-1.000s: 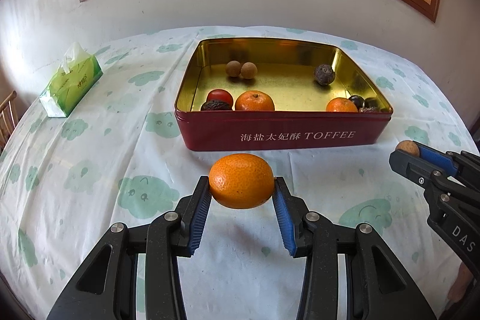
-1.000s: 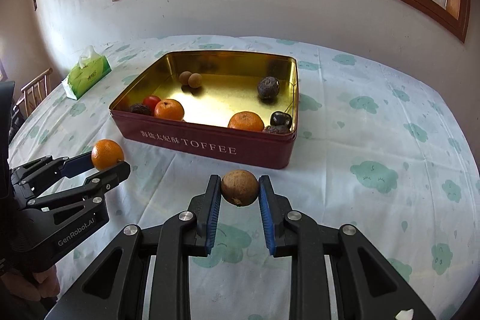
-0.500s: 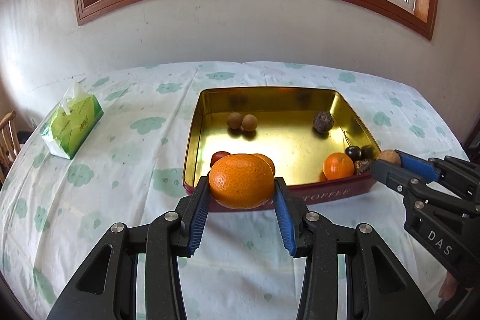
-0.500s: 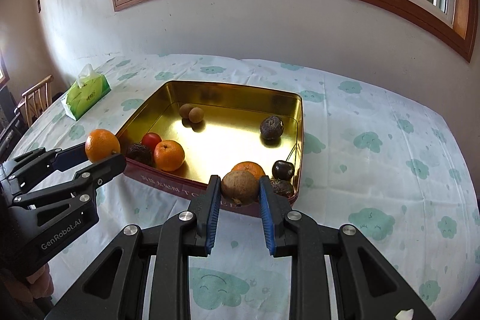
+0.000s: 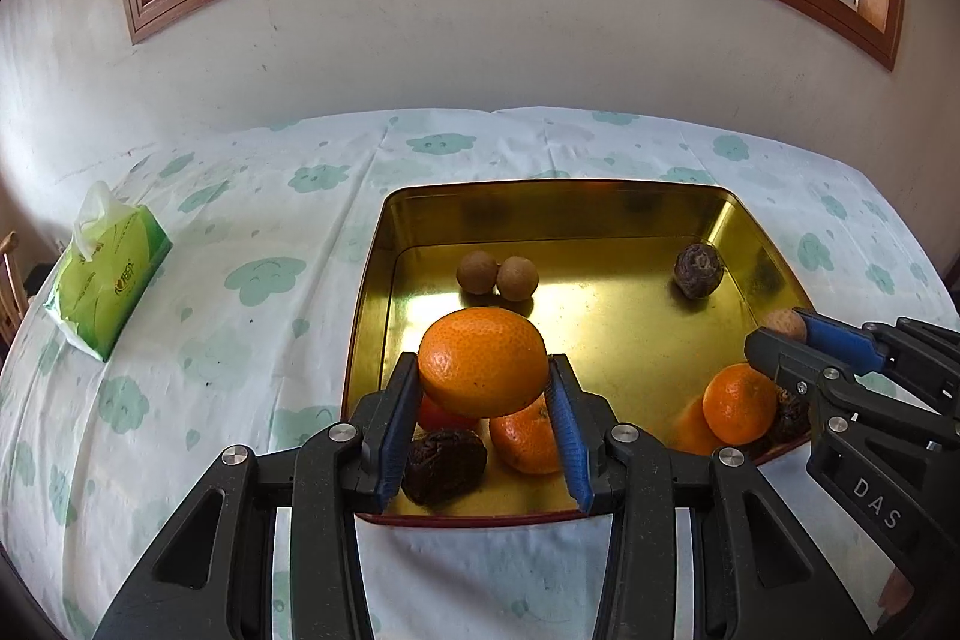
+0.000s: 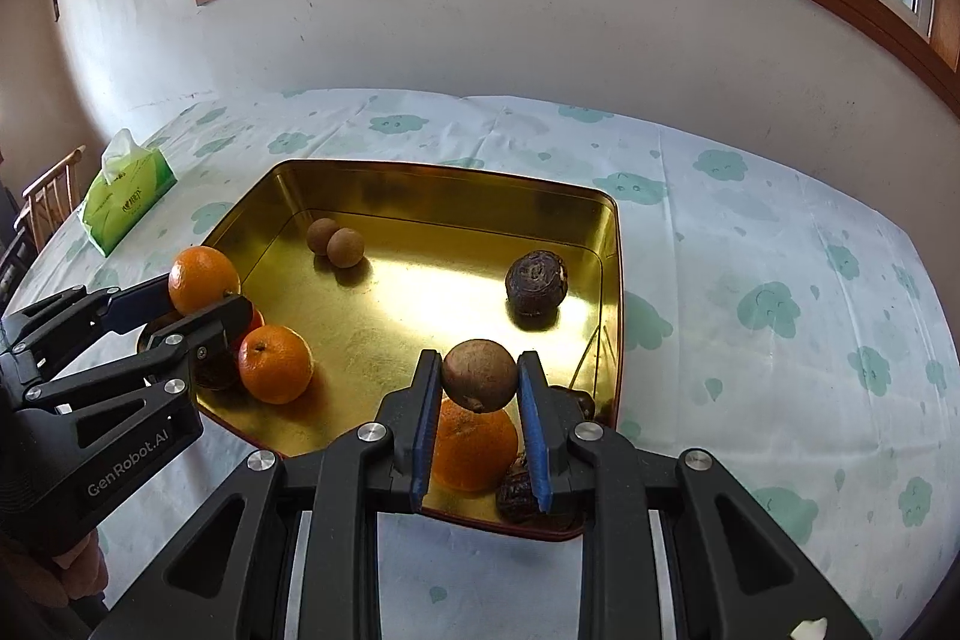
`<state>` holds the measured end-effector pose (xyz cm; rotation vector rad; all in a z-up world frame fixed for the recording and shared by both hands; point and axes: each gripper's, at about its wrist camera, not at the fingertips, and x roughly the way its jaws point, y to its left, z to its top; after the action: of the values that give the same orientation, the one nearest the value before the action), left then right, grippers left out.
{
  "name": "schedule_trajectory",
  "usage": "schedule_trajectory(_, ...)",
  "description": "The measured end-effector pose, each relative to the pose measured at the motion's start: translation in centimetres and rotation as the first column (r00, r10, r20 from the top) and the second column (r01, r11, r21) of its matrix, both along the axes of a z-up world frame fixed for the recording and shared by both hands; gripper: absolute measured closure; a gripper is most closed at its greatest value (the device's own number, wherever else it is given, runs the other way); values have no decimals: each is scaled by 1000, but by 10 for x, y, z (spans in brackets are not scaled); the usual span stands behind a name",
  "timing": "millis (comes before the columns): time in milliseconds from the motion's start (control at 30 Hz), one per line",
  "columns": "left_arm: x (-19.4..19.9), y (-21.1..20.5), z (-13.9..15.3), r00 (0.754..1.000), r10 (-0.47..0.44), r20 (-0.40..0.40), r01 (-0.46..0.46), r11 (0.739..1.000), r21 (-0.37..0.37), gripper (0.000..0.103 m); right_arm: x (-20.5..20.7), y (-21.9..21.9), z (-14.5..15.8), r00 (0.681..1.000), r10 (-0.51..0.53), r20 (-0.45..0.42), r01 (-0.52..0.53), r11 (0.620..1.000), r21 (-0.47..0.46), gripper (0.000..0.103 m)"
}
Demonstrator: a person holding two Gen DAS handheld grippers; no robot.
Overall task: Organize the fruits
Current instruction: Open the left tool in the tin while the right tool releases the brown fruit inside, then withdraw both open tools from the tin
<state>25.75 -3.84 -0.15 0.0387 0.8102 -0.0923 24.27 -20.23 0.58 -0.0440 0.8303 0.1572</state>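
Note:
My left gripper (image 5: 483, 376) is shut on an orange (image 5: 483, 361) and holds it above the near left part of the gold-lined tin (image 5: 558, 202). My right gripper (image 6: 479, 377) is shut on a small brown round fruit (image 6: 479, 375) above the tin's near right corner (image 6: 609, 292). In the tin lie two small brown fruits (image 5: 497, 273), a dark wrinkled fruit (image 5: 697, 271), two oranges (image 5: 739, 403) (image 5: 523, 439), a red fruit partly hidden (image 5: 441, 418) and dark wrinkled fruits (image 5: 443, 465) by the near wall.
A green tissue pack (image 5: 107, 274) lies at the table's left. A wooden chair (image 6: 51, 196) stands past the left edge. The table with the cloud-print cloth (image 6: 780, 292) meets a white wall under a window.
Both grippers have risen and moved forward with their fruits, from in front of the tin's red wall to above its near edge.

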Motion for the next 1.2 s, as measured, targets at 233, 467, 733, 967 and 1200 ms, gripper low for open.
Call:
schedule_trajectory(233,13,-4,-9,1000,-7,-3,7,1000,21,60,15,2,-12,1000,-6,-20,6,1000,-7,79)
schedule_trajectory(467,20,-6,-18,1000,-3,-21,4,999,32,60,19,0,-21,999,-8,-39,8,1000,-2,79)
schedule_trajectory(733,21,-7,-19,1000,4,-17,-4,999,33,60,18,-3,-23,999,-9,-43,9,1000,4,79)
schedule_trajectory(967,18,-7,-16,1000,-2,-20,3,999,37,59,15,-1,-20,999,-13,-42,13,1000,-1,69)
schedule_trajectory(1200,1,-5,-7,1000,-8,-16,8,1000,26,52,-1,1,-8,1000,-26,-15,25,1000,-8,57)
